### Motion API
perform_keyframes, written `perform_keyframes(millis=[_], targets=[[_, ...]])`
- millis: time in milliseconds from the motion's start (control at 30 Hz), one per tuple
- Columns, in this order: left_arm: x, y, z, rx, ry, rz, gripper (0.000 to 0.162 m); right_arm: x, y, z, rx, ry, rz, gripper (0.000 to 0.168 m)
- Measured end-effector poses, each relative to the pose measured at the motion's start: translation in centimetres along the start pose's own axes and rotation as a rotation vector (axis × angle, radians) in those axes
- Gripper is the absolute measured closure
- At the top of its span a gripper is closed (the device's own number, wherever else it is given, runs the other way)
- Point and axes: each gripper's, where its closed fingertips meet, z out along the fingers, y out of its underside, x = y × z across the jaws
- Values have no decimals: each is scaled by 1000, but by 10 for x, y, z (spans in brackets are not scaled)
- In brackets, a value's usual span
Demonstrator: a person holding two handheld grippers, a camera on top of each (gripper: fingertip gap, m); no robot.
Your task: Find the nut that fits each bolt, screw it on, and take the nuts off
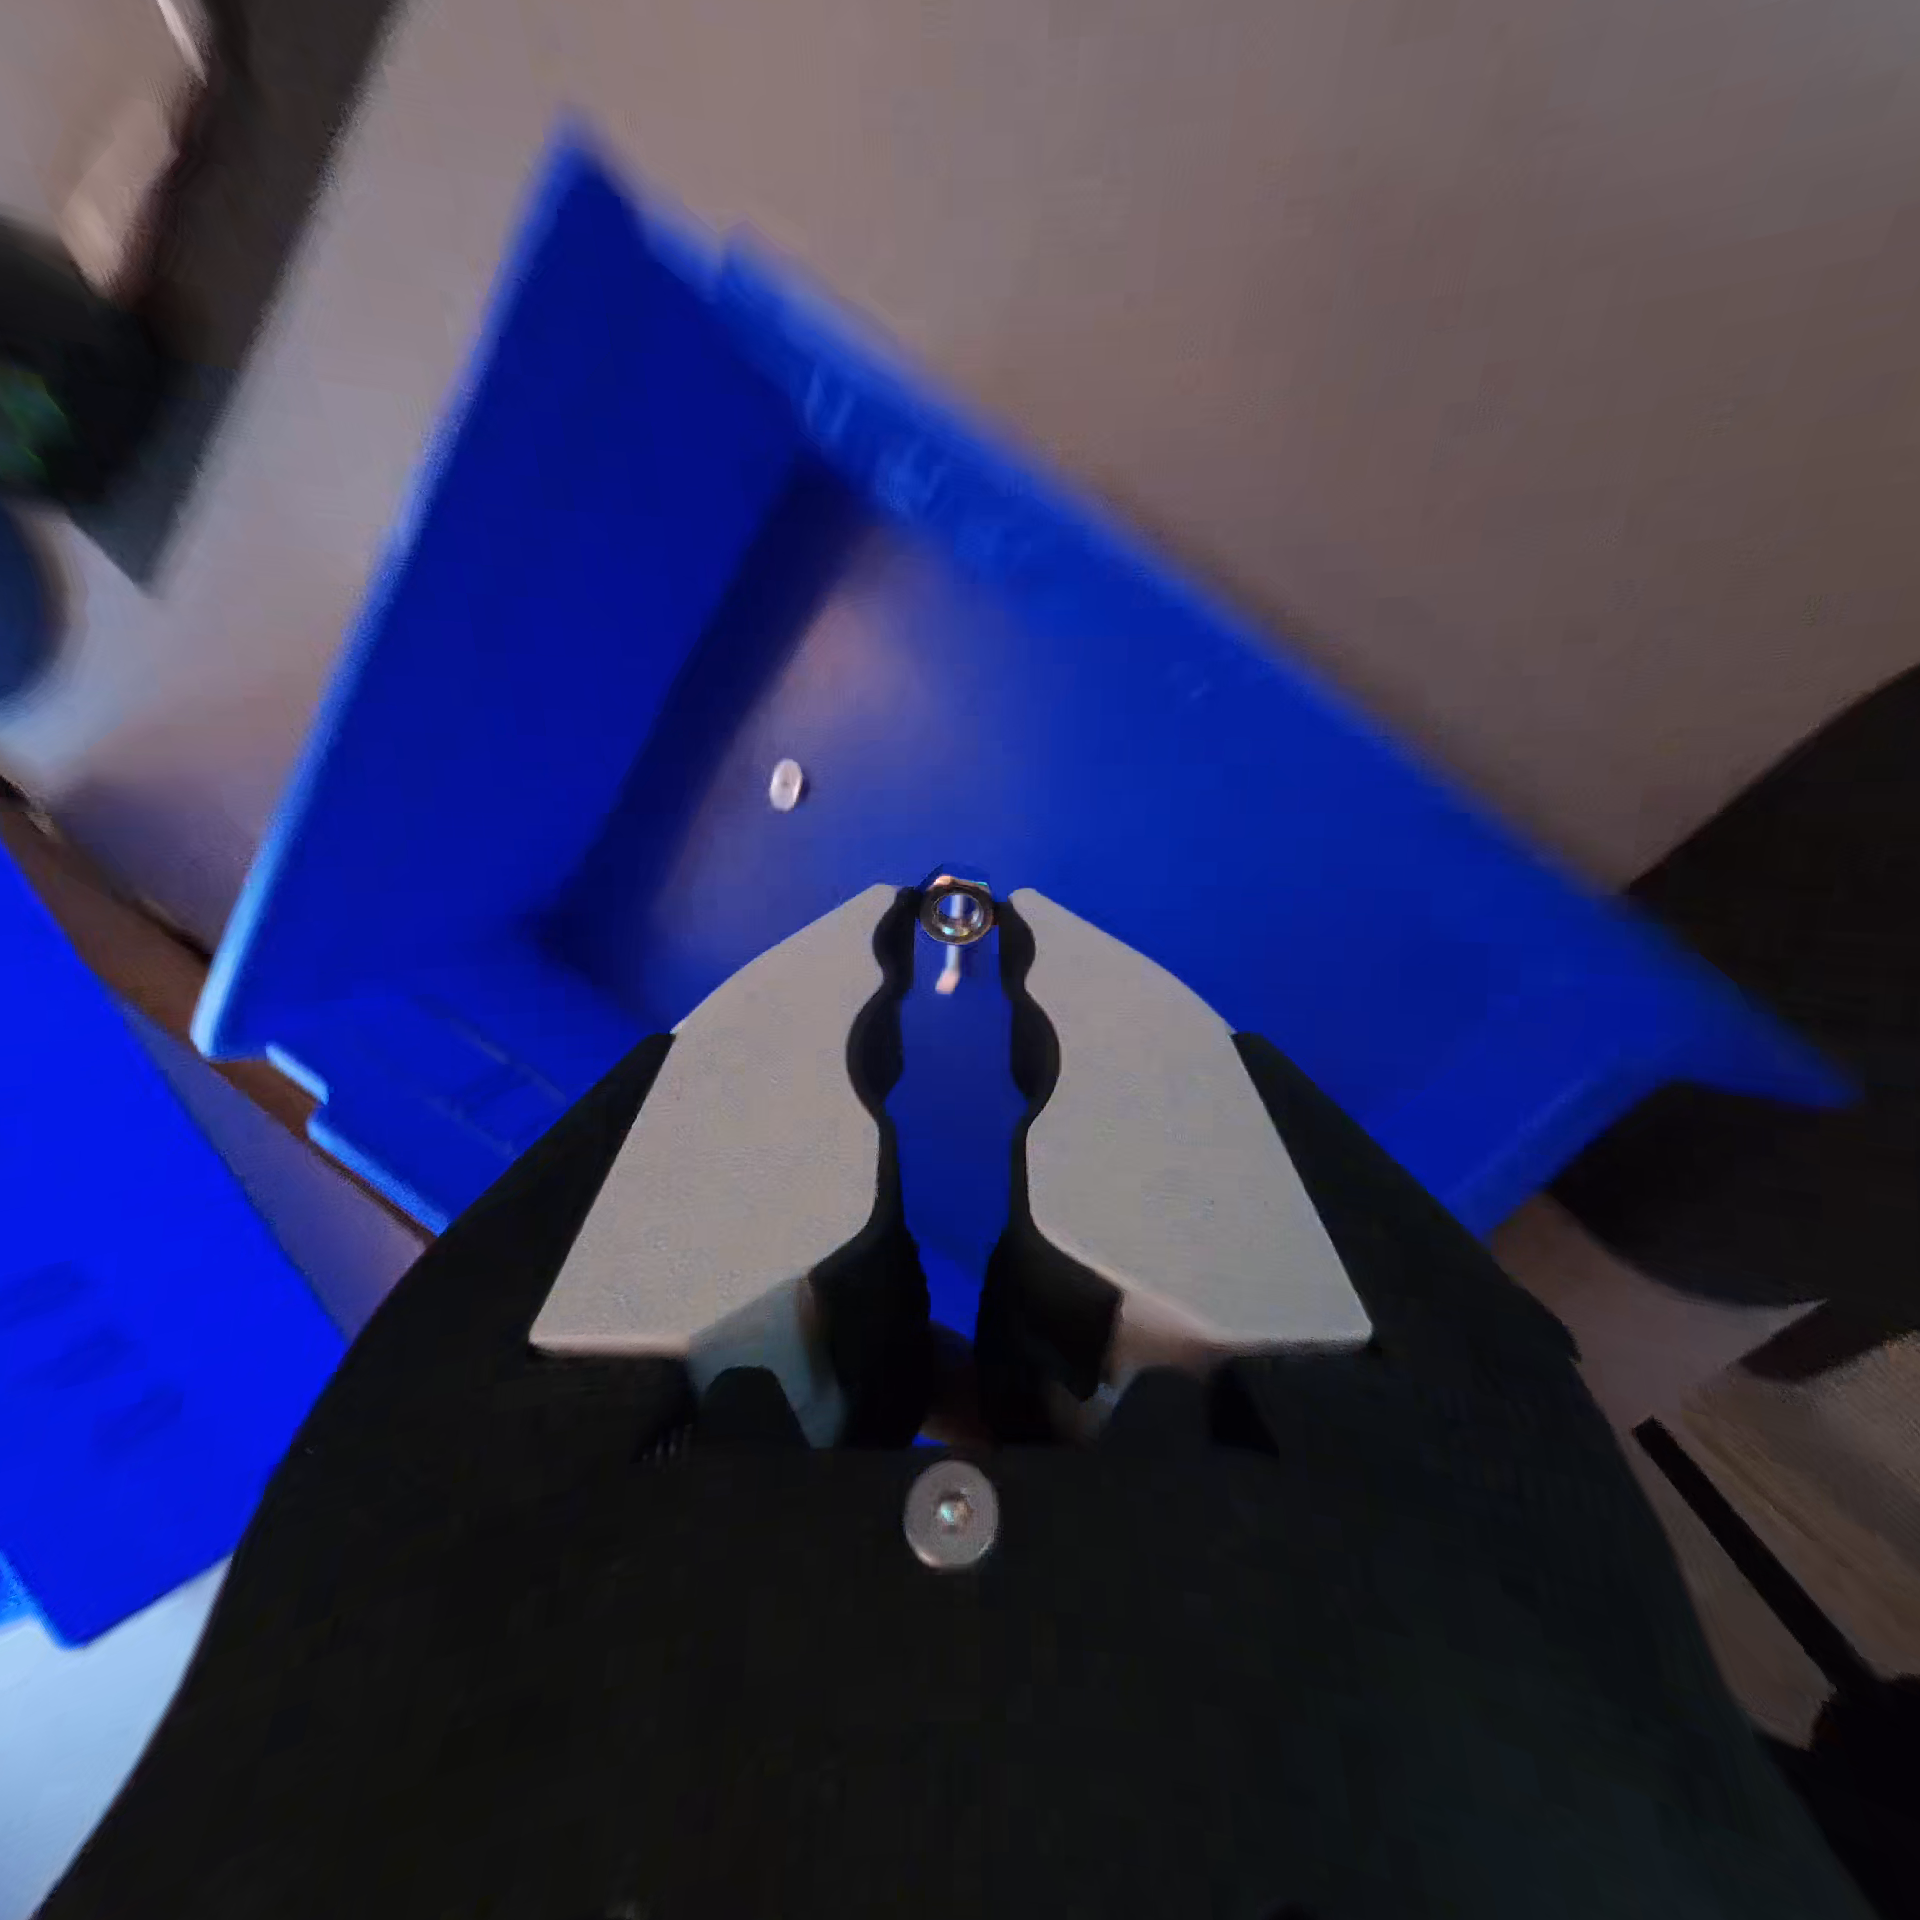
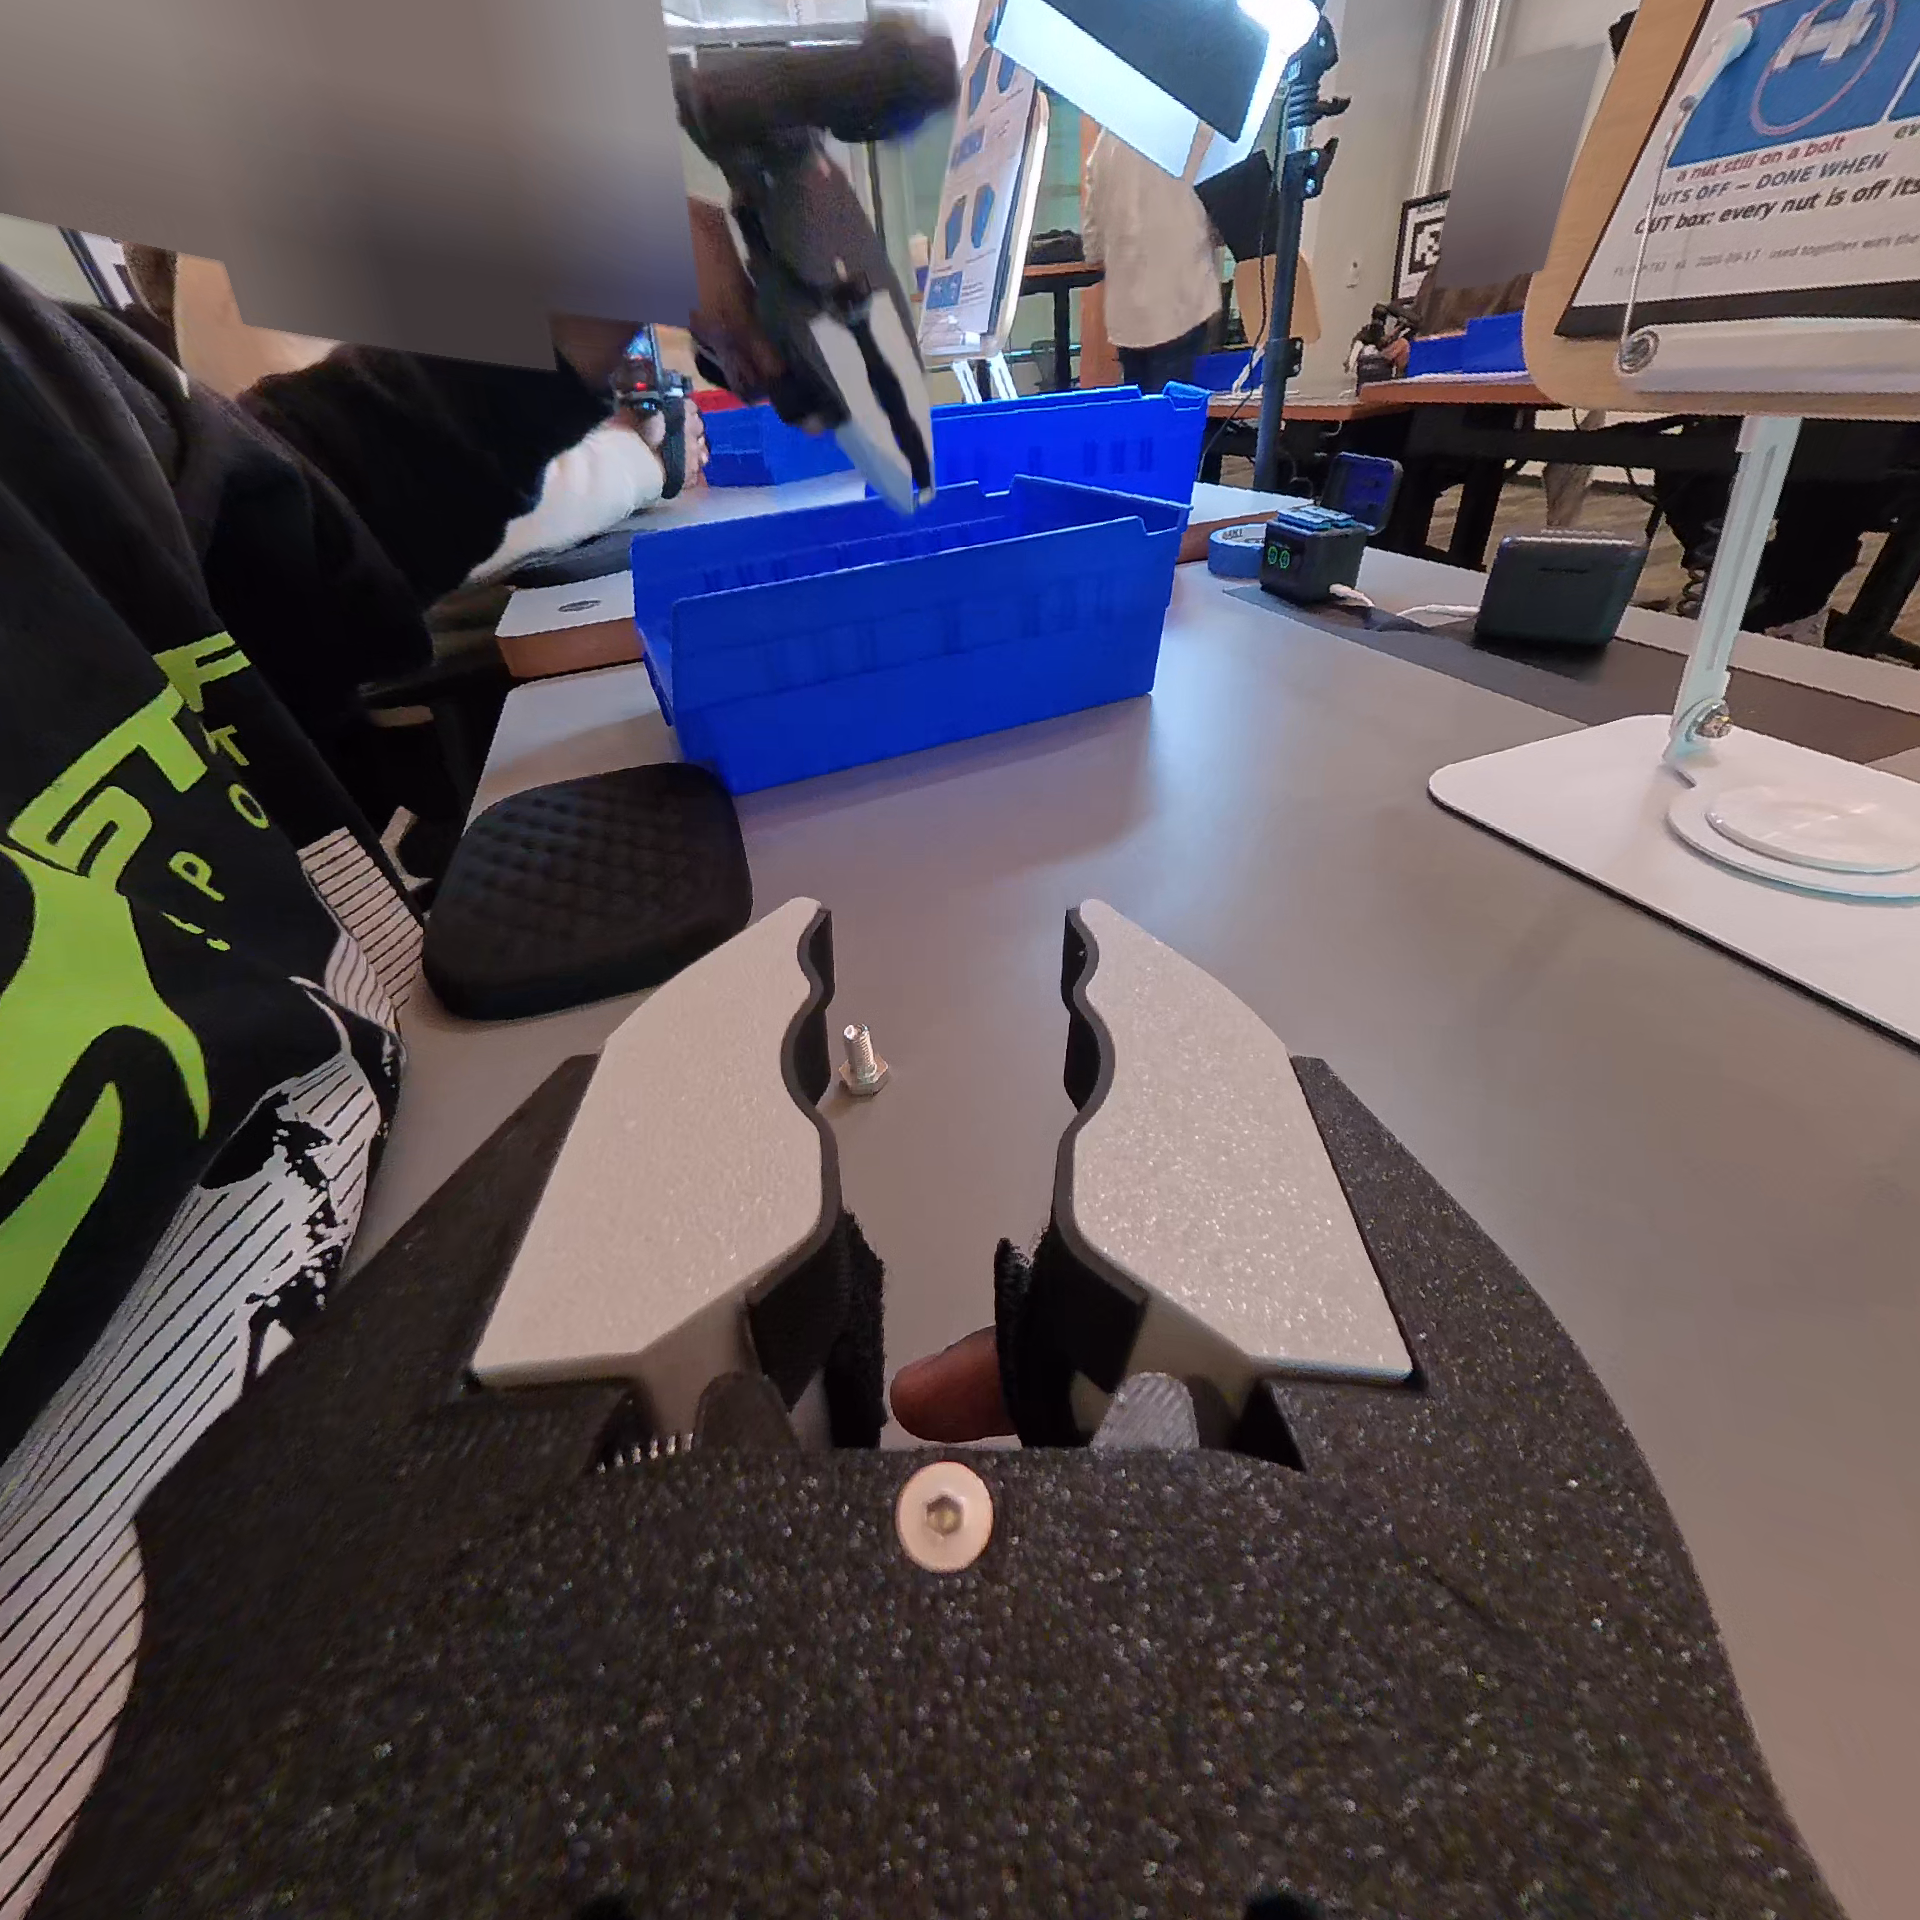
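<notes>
In the left wrist view my left gripper [image 1: 956, 902] is shut on a small silver nut [image 1: 956, 914] at its fingertips and holds it above the inside of a blue bin [image 1: 1143, 790]. Another small silver piece [image 1: 787, 782] lies on the bin floor. In the right wrist view my right gripper [image 2: 948, 940] is open and low over the grey table [image 2: 1351, 987]. A small silver bolt [image 2: 861, 1058] stands on its head on the table between the fingers, close to the left finger. The left gripper also shows there [image 2: 904, 488], over the blue bin [image 2: 914, 644].
A black quilted pad [image 2: 587, 883] lies left of the bolt. A second blue bin [image 2: 1070, 442] stands behind the first. A white stand base [image 2: 1662, 821] with an instruction sheet is at the right. A person's dark sleeve and printed shirt [image 2: 135, 935] fill the left side. One gripper's finger ends stand about 40 cm off the other's. My left gripper is the nearer one to the small silver piece [image 1: 787, 782]: about 12 cm, against 45 cm.
</notes>
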Motion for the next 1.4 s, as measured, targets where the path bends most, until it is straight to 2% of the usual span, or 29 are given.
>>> perform_keyframes(millis=[67,167,267,300,367,500,633,733,1000,1067,1167,1233,1400], targets=[[30,-40,-20,186,15,51,146,-2,1,1,-5,-4,-15,126],[89,-95,-42,456,123,101,146,-5,1,1,-7,-9,-36,126],[156,-133,-55,637,293,136,146,-8,1,0,-6,-10,-64,126],[179,-139,-54,649,361,159,146,-9,1,0,-7,-11,-76,127],[212,-145,-38,610,407,211,146,-11,1,1,-10,-16,-96,127],[240,-124,22,311,285,390,146,-13,-1,-1,7,-12,-111,127],[264,-101,60,114,287,507,146,-14,-1,-1,6,-6,-133,127],[275,-94,75,48,301,543,146,-14,2,1,-13,-7,-134,127],[296,-90,96,-2,359,561,146,-14,1,1,-11,-8,-125,127],[299,-90,95,9,385,556,136,-14,3,2,-23,-10,-126,127],[294,-103,84,131,429,488,127,-15,11,8,-88,-17,-124,136],[287,-119,74,288,457,397,119,-15,24,16,-198,-18,-132,137],[253,-165,40,889,518,117,113,-24,60,41,-486,-40,-187,138]])
